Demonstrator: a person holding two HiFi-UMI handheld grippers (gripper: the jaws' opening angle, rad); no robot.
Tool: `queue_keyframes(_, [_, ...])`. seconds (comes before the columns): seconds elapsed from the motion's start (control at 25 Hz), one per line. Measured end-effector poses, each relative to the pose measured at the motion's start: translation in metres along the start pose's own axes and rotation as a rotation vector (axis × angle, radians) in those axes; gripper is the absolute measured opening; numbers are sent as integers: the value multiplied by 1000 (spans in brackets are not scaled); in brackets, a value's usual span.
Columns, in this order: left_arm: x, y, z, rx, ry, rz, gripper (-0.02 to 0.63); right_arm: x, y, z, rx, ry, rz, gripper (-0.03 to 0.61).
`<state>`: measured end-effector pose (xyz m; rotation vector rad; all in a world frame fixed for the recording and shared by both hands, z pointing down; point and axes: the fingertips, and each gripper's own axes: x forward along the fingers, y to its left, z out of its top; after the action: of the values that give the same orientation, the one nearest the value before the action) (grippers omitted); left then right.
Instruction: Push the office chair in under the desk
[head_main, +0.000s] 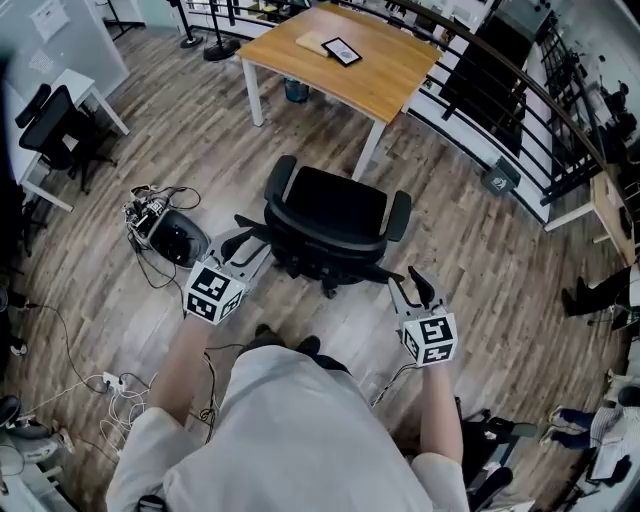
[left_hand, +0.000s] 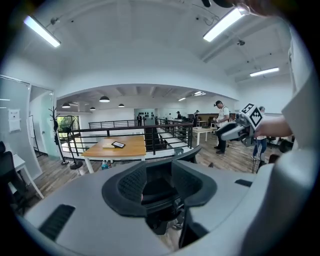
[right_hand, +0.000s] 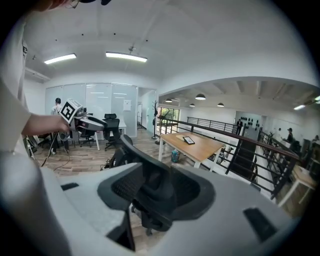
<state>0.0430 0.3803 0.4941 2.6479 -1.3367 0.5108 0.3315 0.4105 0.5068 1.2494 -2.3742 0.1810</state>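
Note:
A black office chair (head_main: 330, 222) stands on the wood floor with its backrest towards me. It is a short way out from the wooden desk (head_main: 385, 80), which is beyond it. My left gripper (head_main: 243, 250) hovers just off the backrest's left side, jaws open and empty. My right gripper (head_main: 412, 290) is open by the backrest's right side, a little apart from it. In the left gripper view the chair (left_hand: 150, 192) shows between the grey jaws with the desk (left_hand: 117, 148) behind it. In the right gripper view the chair (right_hand: 150, 192) and the desk (right_hand: 195, 145) show the same way.
A black device with tangled cables (head_main: 165, 232) lies on the floor left of the chair, and a power strip (head_main: 110, 382) lies nearer me. A black railing (head_main: 500, 110) runs behind the desk. A tablet (head_main: 341, 50) lies on the desk and a small bin (head_main: 296, 90) stands under it.

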Motion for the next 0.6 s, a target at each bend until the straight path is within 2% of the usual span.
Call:
queue_keyframes(0.2, [6, 4, -19, 11, 48, -2, 153, 15, 7, -21, -22, 62, 57, 161])
queue_keyframes(0.4, [20, 18, -49, 88, 133, -35, 153, 38, 17, -49, -64, 163, 120, 161])
queue_keyframes(0.6, [42, 26, -71, 156, 220, -105, 160, 58, 16, -77, -72, 253, 161, 161])
